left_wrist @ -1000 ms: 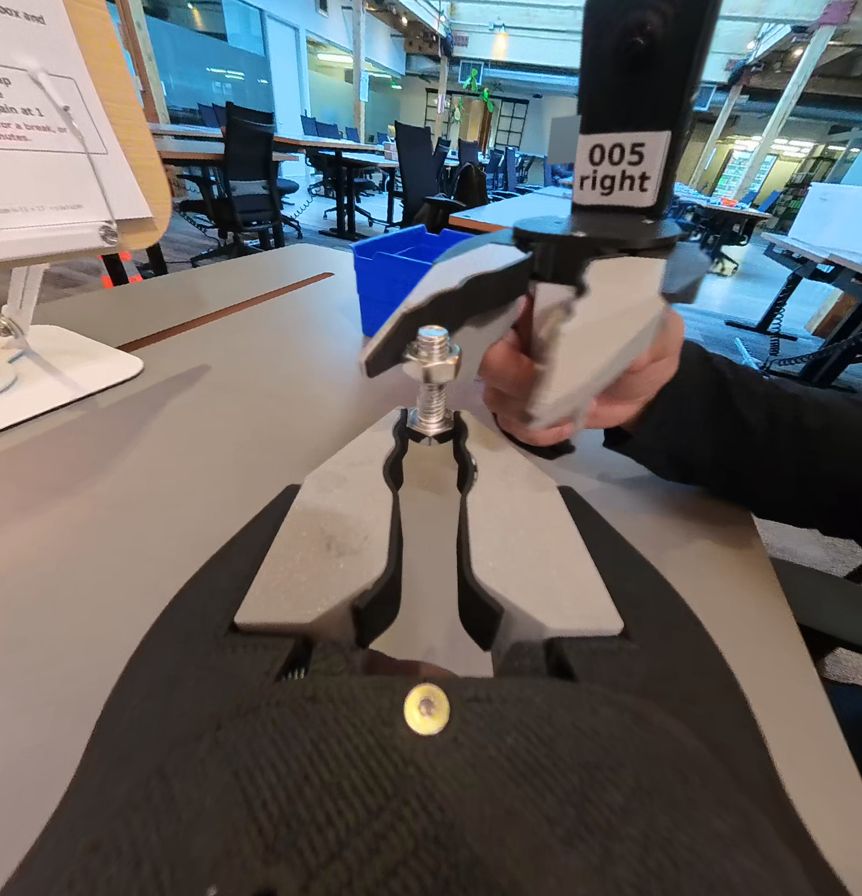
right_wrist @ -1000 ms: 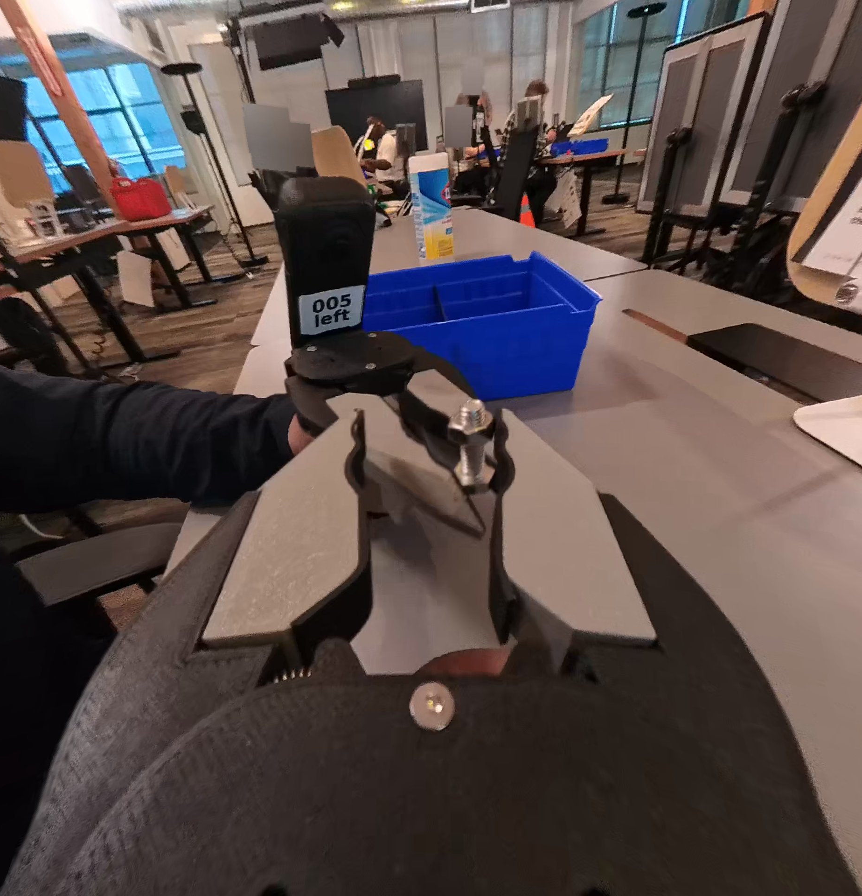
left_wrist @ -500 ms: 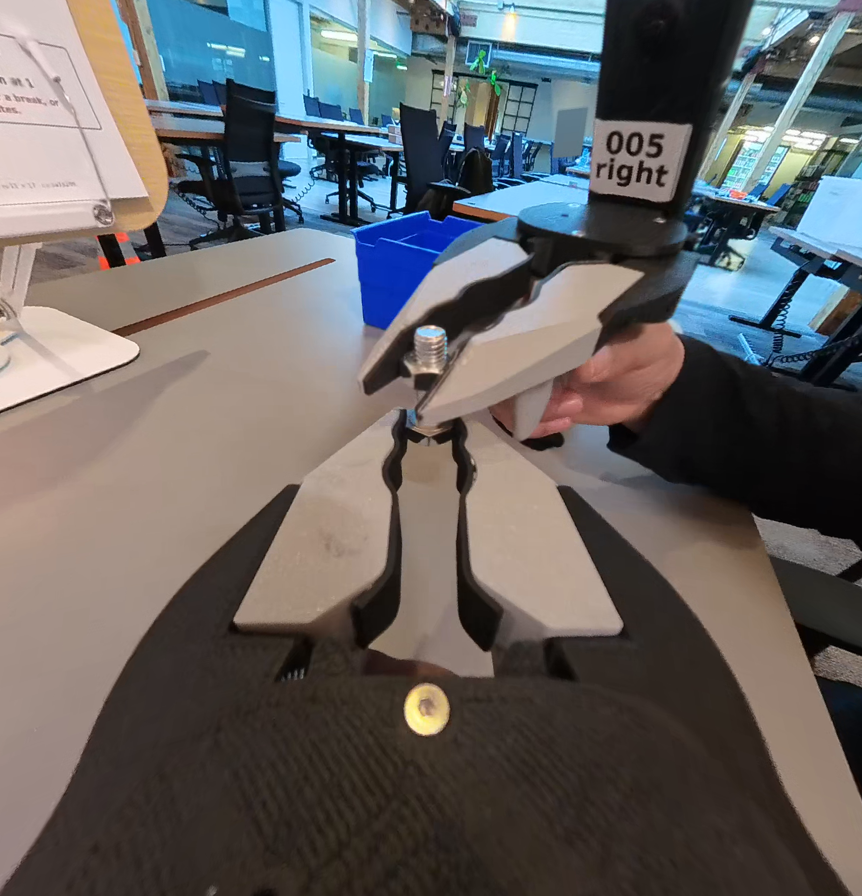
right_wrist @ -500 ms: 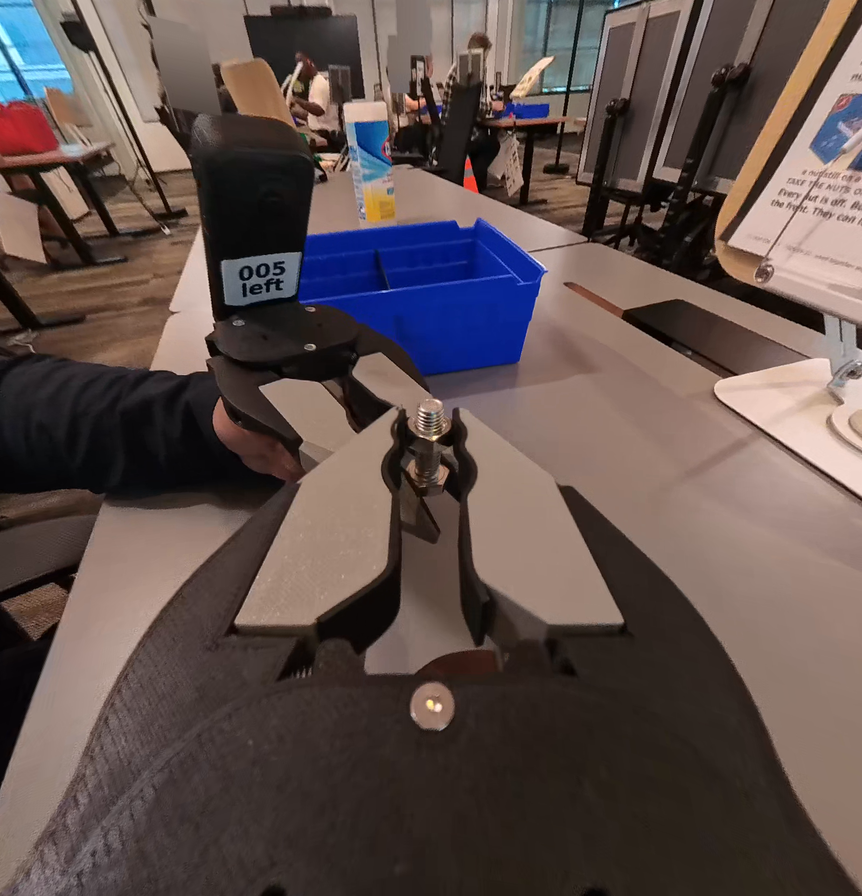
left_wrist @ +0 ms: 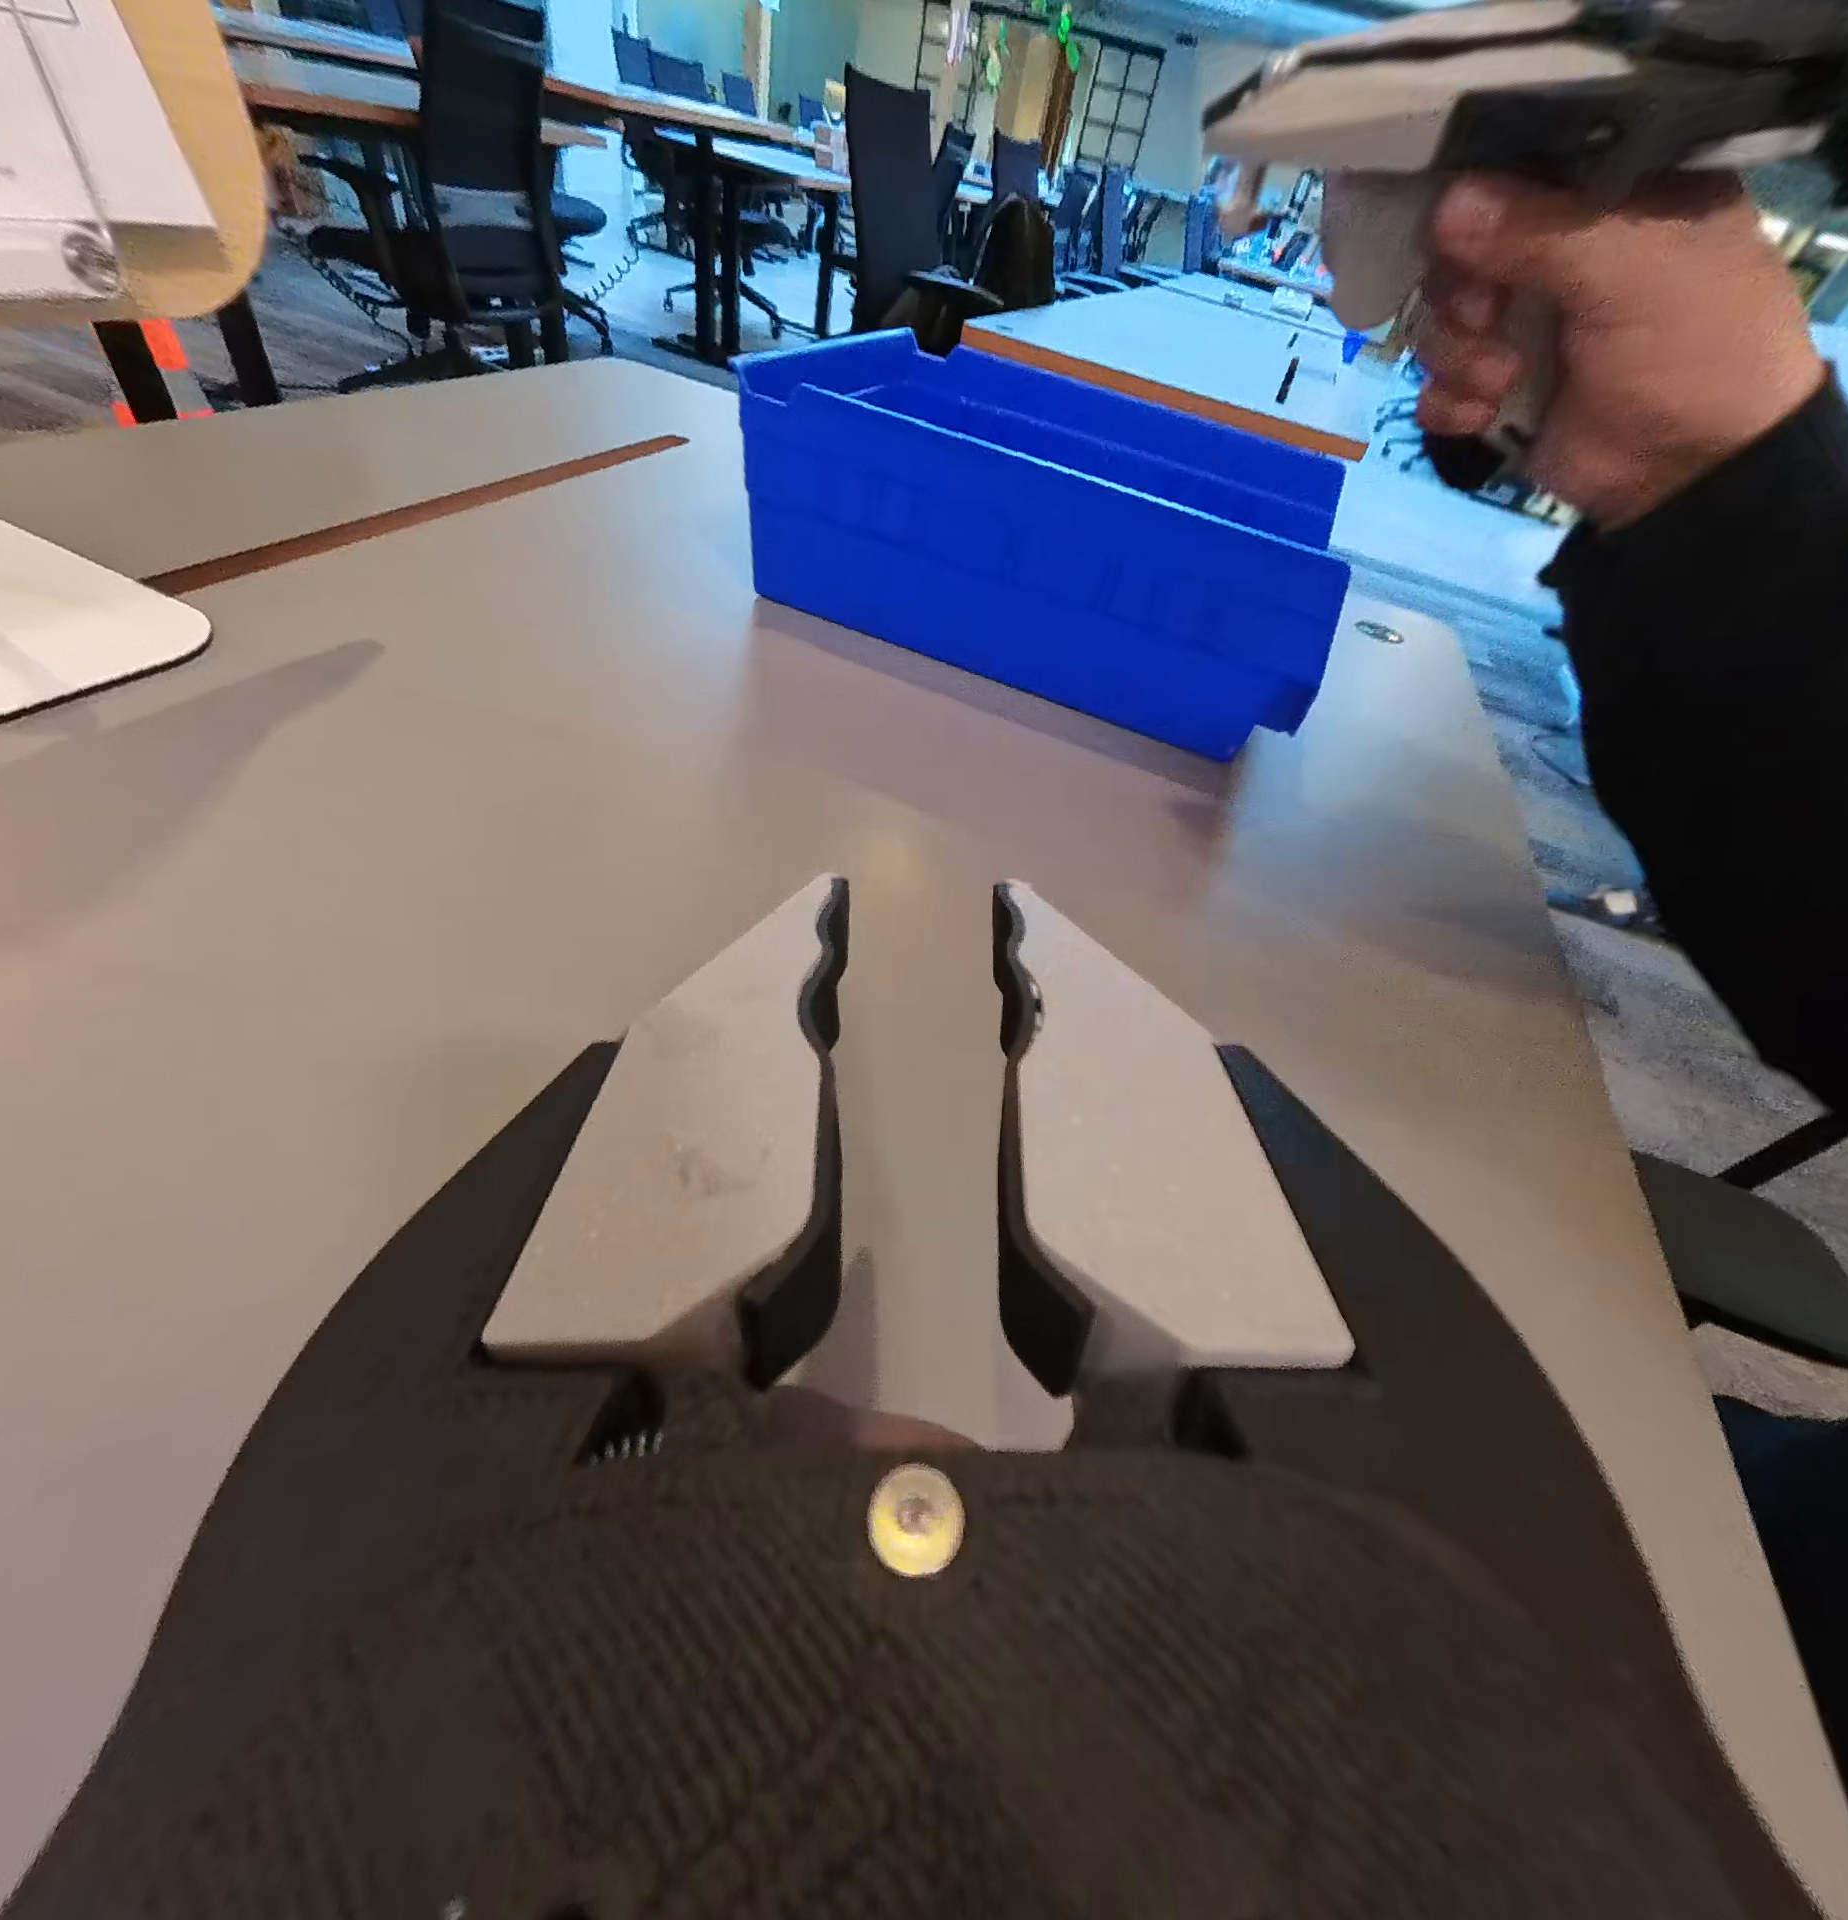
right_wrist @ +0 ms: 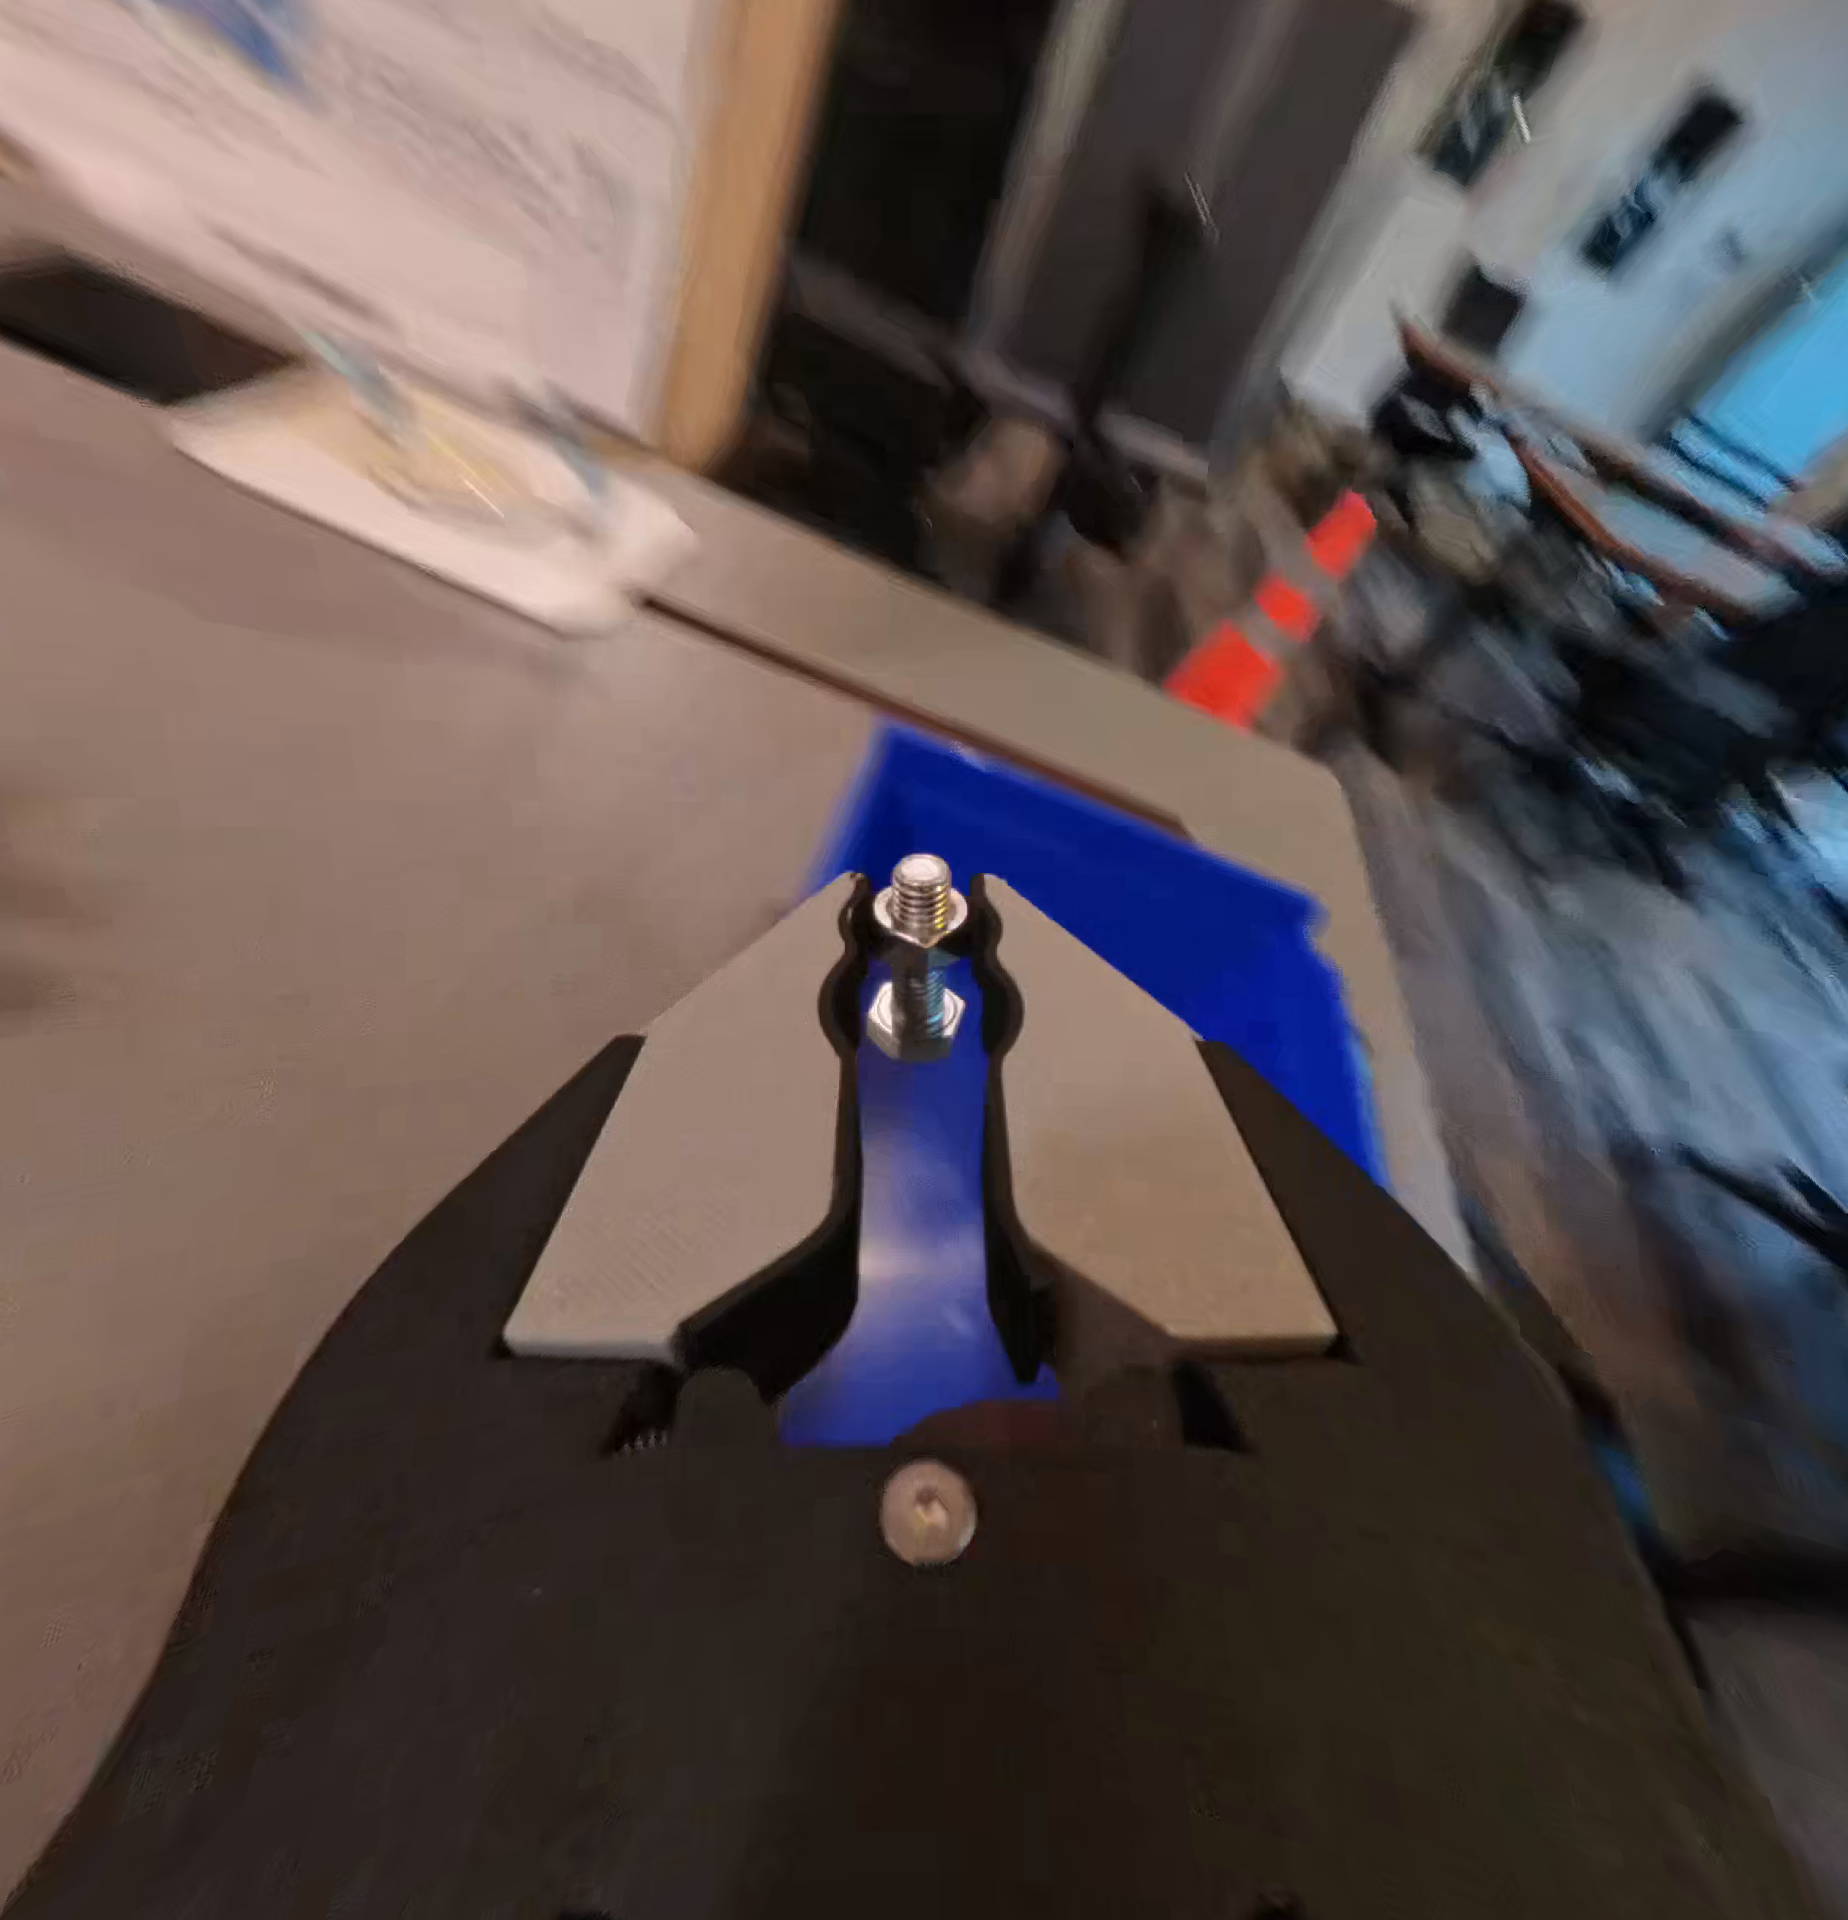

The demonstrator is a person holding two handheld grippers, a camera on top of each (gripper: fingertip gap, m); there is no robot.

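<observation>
My right gripper is shut on a silver bolt with a nut. It grips the nut near the threaded end, and the bolt head hangs below. It hovers above the blue bin. My left gripper is open and empty, low over the grey table. The blue bin stands ahead of it. In the left wrist view the right gripper is at the top right, raised high in a person's hand; its tip is blurred there.
A white stand base with a clipboard and paper sits at the table's left. The table's right edge drops to the floor. Office chairs and desks lie behind. An orange cone stands on the floor. The right wrist view is motion-blurred.
My left gripper let go of the bolt and opened. My right gripper carried the bolt and nut up and away, swinging over the blue bin.
</observation>
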